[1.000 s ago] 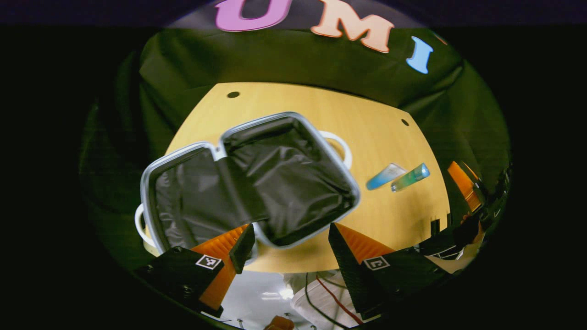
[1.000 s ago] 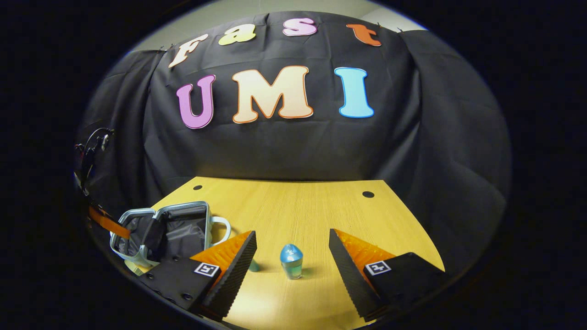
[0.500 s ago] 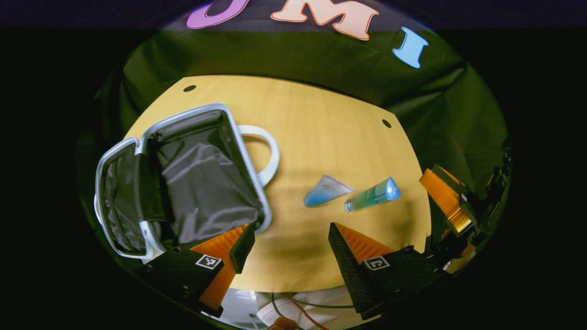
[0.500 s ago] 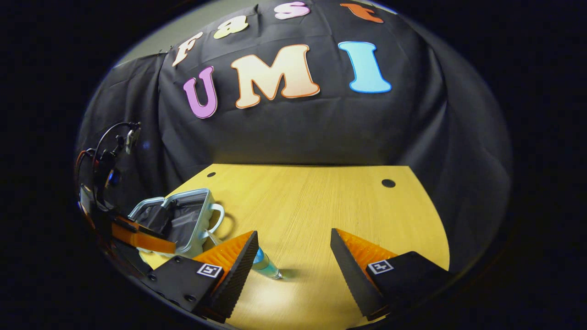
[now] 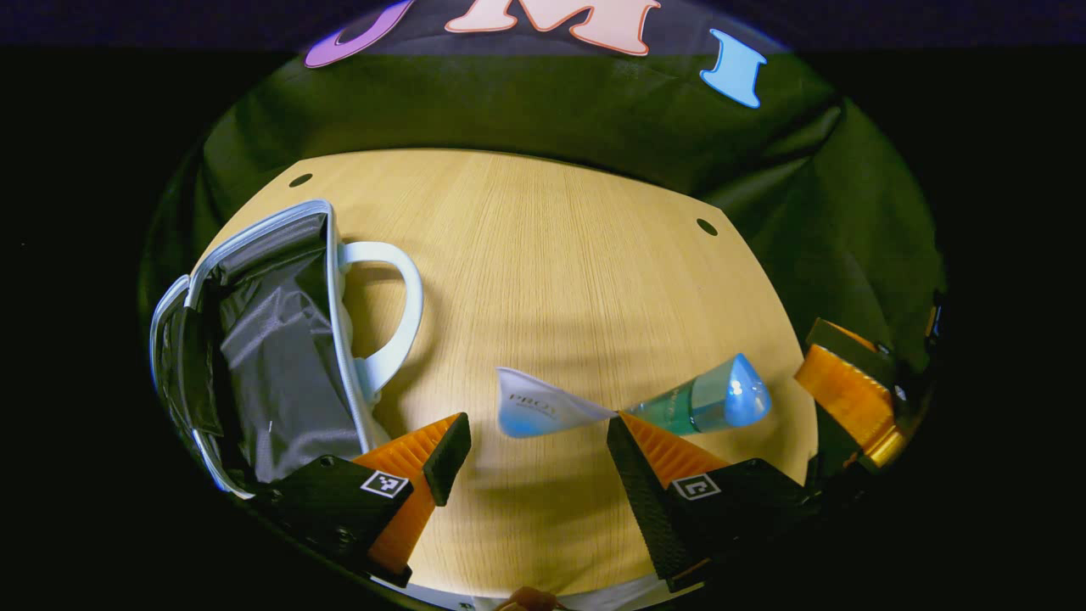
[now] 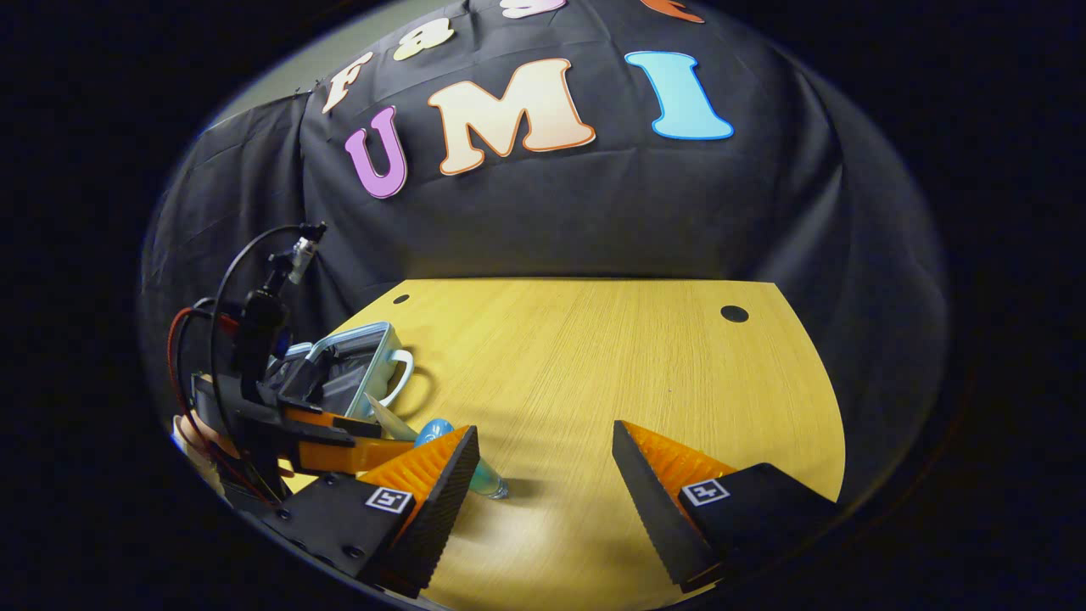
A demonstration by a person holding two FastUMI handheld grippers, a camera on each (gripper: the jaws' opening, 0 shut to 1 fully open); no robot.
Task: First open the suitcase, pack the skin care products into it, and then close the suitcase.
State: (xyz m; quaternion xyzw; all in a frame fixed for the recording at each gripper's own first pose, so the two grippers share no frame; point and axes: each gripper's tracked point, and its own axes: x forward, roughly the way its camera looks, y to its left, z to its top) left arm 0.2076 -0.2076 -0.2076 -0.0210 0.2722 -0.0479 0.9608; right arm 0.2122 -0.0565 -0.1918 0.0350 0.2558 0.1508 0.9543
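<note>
The open suitcase (image 5: pixel 271 348) lies at the table's left, dark lining up, white handle (image 5: pixel 394 310) toward the middle. A white-and-blue tube (image 5: pixel 543 409) and a green tube with a blue cap (image 5: pixel 708 403) lie end to end near the front edge. My left gripper (image 5: pixel 536 458) is open just short of the white-and-blue tube, and its right finger overlaps the green tube's narrow end. My right gripper (image 6: pixel 545 471) is open over bare table. The green tube (image 6: pixel 490 484) is half hidden behind its left finger. The left gripper (image 6: pixel 352 437) and the suitcase (image 6: pixel 356 365) show further left.
The round wooden table (image 5: pixel 551 255) has small holes near its back edge (image 5: pixel 706 227). Black cloth walls close in behind and beside it. The right gripper (image 5: pixel 848 386) stands at the table's right rim. Cables trail from the left gripper's body (image 6: pixel 246 339).
My left gripper has swung right, away from the open suitcase, and come down toward the two tubes. In the right gripper view, the left gripper has come in beside the tubes.
</note>
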